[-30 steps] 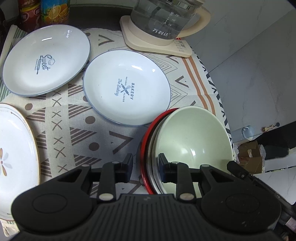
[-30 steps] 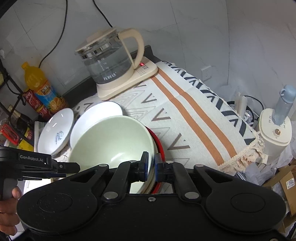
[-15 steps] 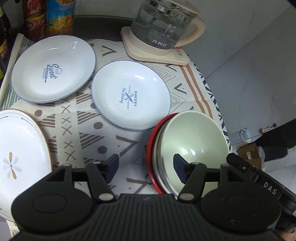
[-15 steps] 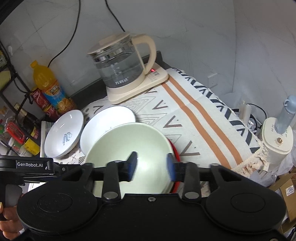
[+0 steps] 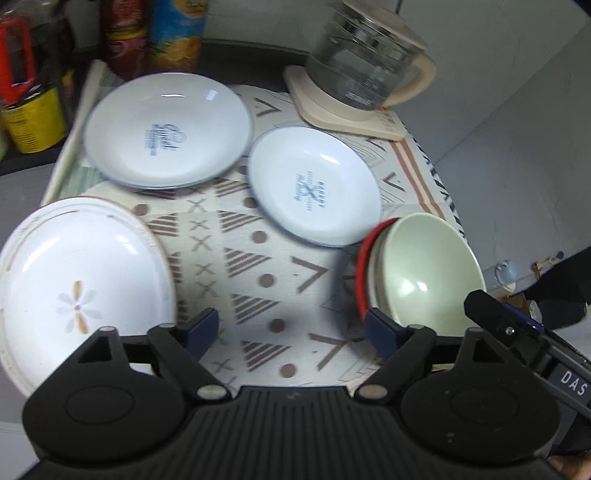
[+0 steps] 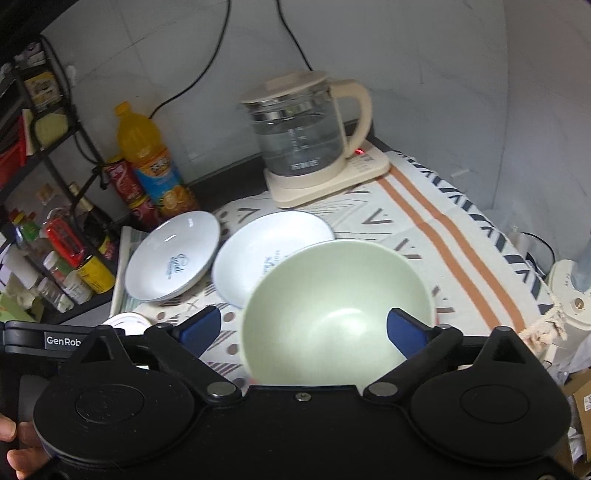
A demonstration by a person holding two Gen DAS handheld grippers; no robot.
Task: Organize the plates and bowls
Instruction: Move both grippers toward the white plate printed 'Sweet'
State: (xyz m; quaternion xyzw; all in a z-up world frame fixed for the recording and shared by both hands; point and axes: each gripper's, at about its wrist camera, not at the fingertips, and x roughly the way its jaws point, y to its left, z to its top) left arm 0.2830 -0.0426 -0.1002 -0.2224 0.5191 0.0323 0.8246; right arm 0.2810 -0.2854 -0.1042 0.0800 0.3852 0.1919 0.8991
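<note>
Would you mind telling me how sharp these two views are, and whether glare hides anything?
Left wrist: motion blur smears the plate lettering and cans; small highlights only. Right wrist: sharper, fisheye bends the wall; soft glare in the green bowl hides nothing.

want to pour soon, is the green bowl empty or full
Empty: the green bowl shows a bare, shiny inside in both views, nested in the red one.

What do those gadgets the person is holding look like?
Both are matte black plastic. Each has a ribbed body, two round discs, angular linkage arms with silver pivots, and blue pads on the jaws. The left gripper and right gripper look alike; white lettering marks their sides.
</note>
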